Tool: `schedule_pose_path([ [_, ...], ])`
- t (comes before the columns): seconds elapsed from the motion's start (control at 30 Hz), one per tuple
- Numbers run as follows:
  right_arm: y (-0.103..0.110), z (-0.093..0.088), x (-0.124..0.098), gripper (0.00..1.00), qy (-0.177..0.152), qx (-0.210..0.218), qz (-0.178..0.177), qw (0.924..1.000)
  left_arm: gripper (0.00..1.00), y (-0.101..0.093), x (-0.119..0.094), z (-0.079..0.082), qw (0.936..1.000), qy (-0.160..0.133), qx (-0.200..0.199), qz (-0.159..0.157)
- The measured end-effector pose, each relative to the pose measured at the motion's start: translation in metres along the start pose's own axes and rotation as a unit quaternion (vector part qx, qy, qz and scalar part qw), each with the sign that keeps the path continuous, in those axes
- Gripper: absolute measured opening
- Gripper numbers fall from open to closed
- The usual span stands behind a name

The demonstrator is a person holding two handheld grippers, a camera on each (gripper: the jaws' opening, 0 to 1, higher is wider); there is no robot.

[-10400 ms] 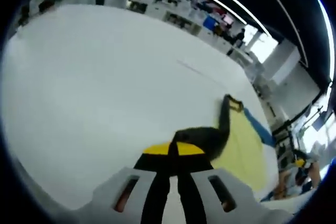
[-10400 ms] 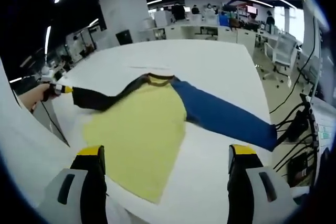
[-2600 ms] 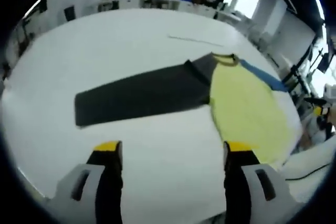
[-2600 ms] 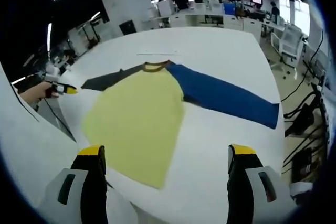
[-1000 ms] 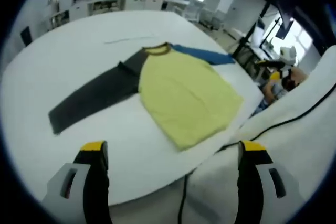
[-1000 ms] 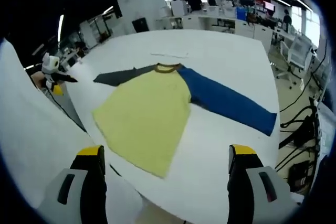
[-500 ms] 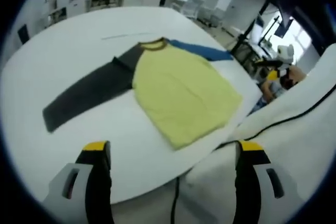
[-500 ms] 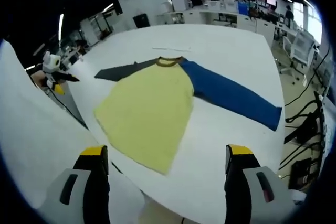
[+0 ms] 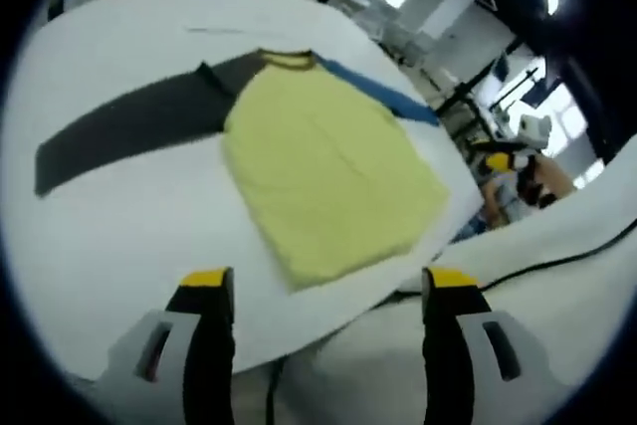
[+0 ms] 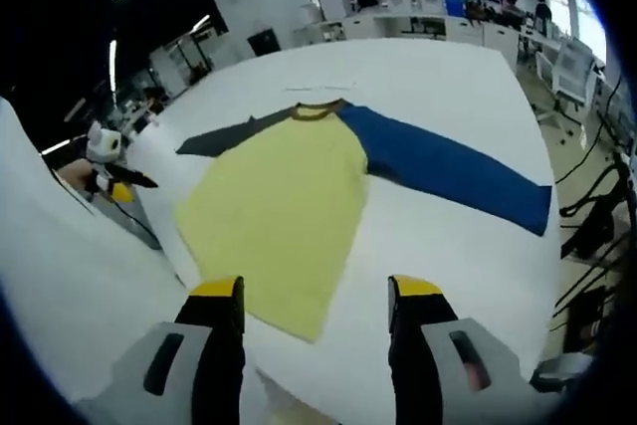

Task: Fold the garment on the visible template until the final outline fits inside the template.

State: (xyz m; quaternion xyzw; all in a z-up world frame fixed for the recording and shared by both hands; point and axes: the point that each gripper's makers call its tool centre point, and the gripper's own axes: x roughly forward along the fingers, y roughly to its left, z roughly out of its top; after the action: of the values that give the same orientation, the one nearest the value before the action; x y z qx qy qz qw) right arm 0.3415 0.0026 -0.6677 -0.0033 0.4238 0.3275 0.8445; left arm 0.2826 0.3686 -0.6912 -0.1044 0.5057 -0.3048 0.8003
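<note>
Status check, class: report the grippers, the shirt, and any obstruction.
Left gripper open, empty. Right gripper open, empty. Shirt flat on table, both sleeves out, unfolded. Nothing in the way.

Garment (image 10: 289, 196) flat on table (image 10: 438, 97), sleeves spread, hem near table edge.

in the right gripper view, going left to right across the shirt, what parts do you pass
dark grey sleeve → yellow body → blue sleeve, all lying flat on the white table
</note>
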Motion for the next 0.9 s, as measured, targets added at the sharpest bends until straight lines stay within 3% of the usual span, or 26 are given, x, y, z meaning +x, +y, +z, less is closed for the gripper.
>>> schedule_pose_path([
  [0.17,-0.005,-0.02,0.026,0.48,0.023,0.014,0.018,0.9995,0.67,0.003,0.024,-0.02,0.9993,0.037,0.006,0.001],
  [0.33,-0.006,-0.037,0.042,0.47,0.046,0.024,0.028,0.9982,0.59,0.006,0.035,-0.019,0.9995,0.024,-0.023,-0.003],
  [0.7,-0.012,-0.047,0.065,0.38,0.067,0.032,0.033,0.9967,0.48,0.018,0.049,-0.026,0.9983,0.028,-0.051,0.006],
  [0.9,-0.011,-0.051,0.076,0.32,0.076,0.029,0.033,0.9961,0.41,0.019,0.052,-0.022,0.9981,0.023,-0.058,0.004],
])
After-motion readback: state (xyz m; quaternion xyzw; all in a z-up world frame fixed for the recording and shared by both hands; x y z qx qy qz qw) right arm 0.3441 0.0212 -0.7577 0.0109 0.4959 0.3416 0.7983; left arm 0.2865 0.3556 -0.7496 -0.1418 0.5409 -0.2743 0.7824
